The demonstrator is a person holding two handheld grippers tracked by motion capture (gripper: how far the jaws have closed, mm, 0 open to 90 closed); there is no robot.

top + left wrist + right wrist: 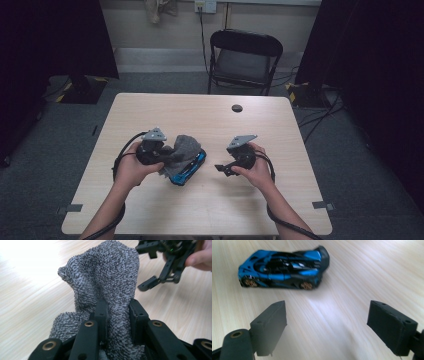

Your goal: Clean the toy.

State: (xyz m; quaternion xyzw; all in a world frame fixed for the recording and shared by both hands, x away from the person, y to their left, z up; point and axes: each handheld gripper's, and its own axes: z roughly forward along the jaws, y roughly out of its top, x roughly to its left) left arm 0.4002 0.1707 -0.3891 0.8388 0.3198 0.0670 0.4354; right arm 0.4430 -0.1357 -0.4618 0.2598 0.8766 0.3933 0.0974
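Cloth lifted off toy car
I had the left gripper [116, 312] clamped on the grey cloth [105, 282]; right gripper [327, 322] gaped empty, best centred over the blue car [283, 270] before closing.

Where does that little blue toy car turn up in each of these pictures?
High view: the blue toy car lies just left of the middle, beside the grey cloth.
Left gripper view: I can't make it out here.
Right gripper view: upper left, ahead of the open jaws.
Shared landmark: the pale wooden table.
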